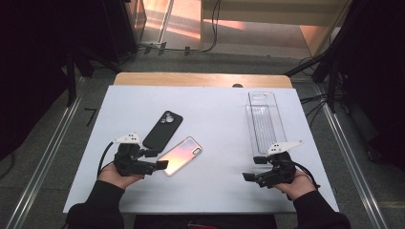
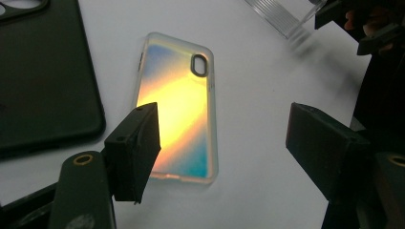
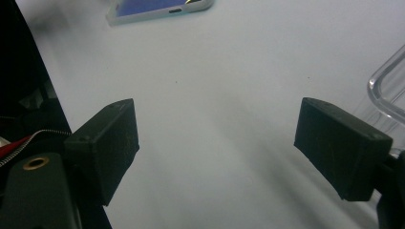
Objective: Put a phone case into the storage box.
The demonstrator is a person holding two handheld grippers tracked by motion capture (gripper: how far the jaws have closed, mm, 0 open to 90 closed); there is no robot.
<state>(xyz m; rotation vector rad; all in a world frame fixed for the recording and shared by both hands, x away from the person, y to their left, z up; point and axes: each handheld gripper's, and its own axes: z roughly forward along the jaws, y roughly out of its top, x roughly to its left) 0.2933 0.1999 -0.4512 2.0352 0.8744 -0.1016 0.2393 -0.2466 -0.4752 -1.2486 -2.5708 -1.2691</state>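
Note:
An iridescent phone case lies face down on the white board, with a black phone case just beyond it to the left. My left gripper hovers open at the iridescent case's near-left end. In the left gripper view its jaws straddle the lower part of the iridescent case, with the black case at the left. My right gripper is open over bare board, near the front end of a clear plastic tray. The right gripper view has nothing between the jaws.
The clear tray edges in at the right of the right gripper view, and the iridescent case at its top. The other gripper appears far off in the left gripper view. Dark stands and cables surround the table.

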